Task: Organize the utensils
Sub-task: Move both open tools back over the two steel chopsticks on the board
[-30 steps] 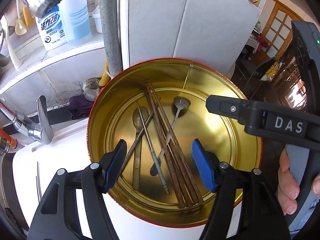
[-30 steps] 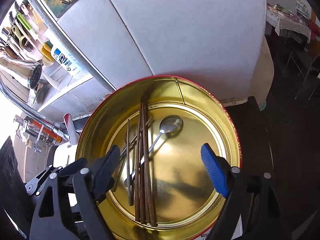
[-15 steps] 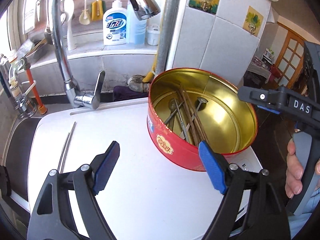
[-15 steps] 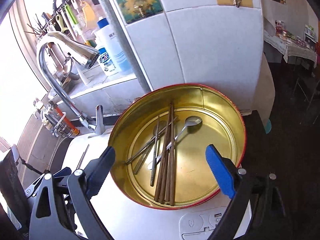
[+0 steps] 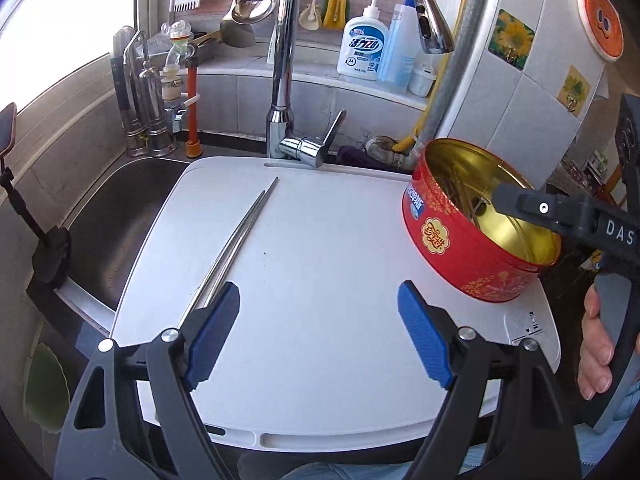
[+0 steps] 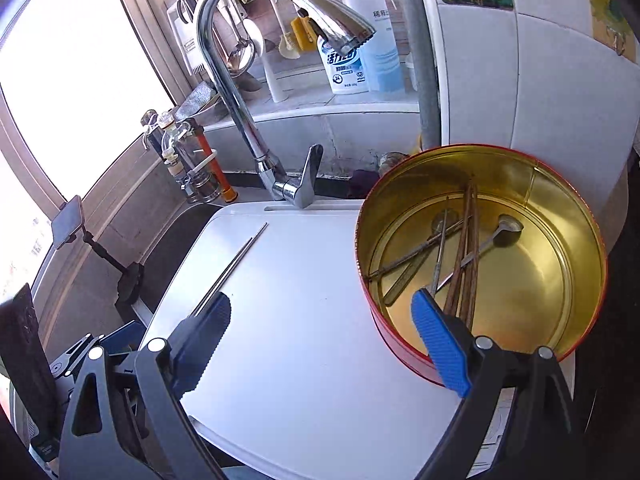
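We held the left hand-held gripper (image 5: 318, 334) wide open and empty above the white board (image 5: 320, 280) laid over the sink. The metal chopsticks (image 5: 236, 240) lay on the board, their near ends beside its left finger. The right hand-held gripper (image 6: 320, 340) also stood open and empty. To the right sat the red tin (image 6: 480, 248), holding wooden chopsticks (image 6: 466, 256) and spoons (image 6: 500, 232).
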`<state>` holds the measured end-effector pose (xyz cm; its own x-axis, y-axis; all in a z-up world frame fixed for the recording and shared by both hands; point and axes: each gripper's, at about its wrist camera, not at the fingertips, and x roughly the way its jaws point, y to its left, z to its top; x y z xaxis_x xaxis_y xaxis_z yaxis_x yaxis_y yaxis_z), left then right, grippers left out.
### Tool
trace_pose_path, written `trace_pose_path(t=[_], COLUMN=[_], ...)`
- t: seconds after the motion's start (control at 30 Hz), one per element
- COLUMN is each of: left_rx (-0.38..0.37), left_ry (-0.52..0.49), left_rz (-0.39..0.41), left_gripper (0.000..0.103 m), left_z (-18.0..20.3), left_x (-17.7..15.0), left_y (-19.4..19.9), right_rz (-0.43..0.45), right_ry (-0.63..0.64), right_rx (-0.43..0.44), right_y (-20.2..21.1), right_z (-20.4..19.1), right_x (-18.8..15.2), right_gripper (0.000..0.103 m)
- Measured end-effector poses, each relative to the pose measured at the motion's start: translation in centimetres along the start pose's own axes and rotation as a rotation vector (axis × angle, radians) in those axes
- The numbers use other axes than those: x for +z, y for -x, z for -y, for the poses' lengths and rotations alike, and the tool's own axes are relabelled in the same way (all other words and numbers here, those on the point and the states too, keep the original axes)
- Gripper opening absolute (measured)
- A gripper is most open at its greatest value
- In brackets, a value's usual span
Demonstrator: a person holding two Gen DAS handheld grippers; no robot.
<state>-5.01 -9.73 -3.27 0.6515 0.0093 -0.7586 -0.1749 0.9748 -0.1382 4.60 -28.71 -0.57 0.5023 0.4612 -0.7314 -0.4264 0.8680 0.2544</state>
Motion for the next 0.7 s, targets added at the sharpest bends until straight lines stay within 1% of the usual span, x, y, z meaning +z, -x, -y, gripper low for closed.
trace_pose_path(t=[0.13, 0.27, 0.3, 0.37, 0.5, 0.6, 0.7], left_rx=[-0.016, -0.074, -0.094, -0.123, -0.168, -0.225, -0.246], left_ry=[-0.022, -0.045, -0.059, -0.11, -0.2, -0.236, -0.27], left_rz=[-0.017, -0.062, -0.066, -0.089, -0.144, -0.185, -0.198], left_gripper=[0.08, 0.08, 0.08, 0.08, 0.08, 0.08, 0.08], left_z=[-3.9, -8.8, -9.9, -11.6, -13.8, -14.6, -15.0], left_x=[0.2, 1.3, 1.4, 1.7, 1.8, 1.6, 1.5], left_y=[-1.8, -3.8, -4.2, -5.2, -7.0, -7.8, -8.4], right_rz=[-0.032, -0.109, -0.125, -0.154, -0.197, -0.22, -0.249], right_ry=[0.007, -0.047, -0.055, -0.053, -0.078, -0.096, -0.11], right_rx=[-0.043, -0.102, -0.11, -0.155, -0.23, -0.287, -0.346], right_y=[-2.9, -7.2, -8.3, -10.4, -13.5, -15.0, -16.6], right_z=[-3.1, -6.4, -7.3, -8.9, -11.2, -11.8, -12.1], right_x=[-0.3, -0.1, -0.1, -0.2, -0.3, -0.3, -0.2], right_gripper=[0.093, 0.093, 0.093, 0.093, 0.093, 0.093, 0.092])
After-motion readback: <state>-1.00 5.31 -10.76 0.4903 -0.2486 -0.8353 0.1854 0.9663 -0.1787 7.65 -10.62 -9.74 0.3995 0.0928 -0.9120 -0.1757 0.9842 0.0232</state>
